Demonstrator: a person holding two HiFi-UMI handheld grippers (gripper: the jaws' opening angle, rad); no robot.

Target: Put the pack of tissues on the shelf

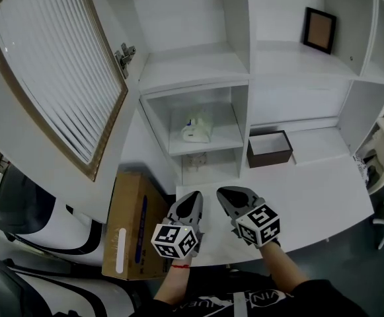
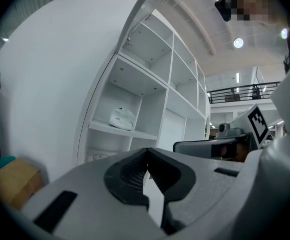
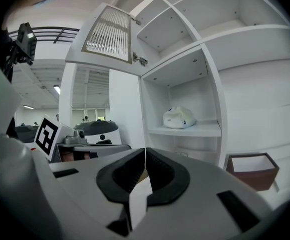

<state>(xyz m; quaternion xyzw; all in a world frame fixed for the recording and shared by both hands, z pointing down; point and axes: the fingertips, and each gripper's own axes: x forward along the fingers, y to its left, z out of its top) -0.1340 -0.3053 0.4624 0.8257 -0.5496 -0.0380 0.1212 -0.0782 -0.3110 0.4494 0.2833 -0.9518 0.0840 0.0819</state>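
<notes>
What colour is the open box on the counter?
Dark brown outside, pale inside; the head view shows the box best.

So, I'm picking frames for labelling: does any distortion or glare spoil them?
Head view: even light, the white shelf unit only mildly bowed at its edges. Left gripper view: strong fisheye, dark corners, and the round ceiling lamp flares. Right gripper view: same fisheye, yet the white pack of tissues is readable.

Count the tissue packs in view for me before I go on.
1. The pack of tissues lies on the shelf in the cubby above the counter, up and left of the brown box. Any behind the open door would be hidden.
</notes>
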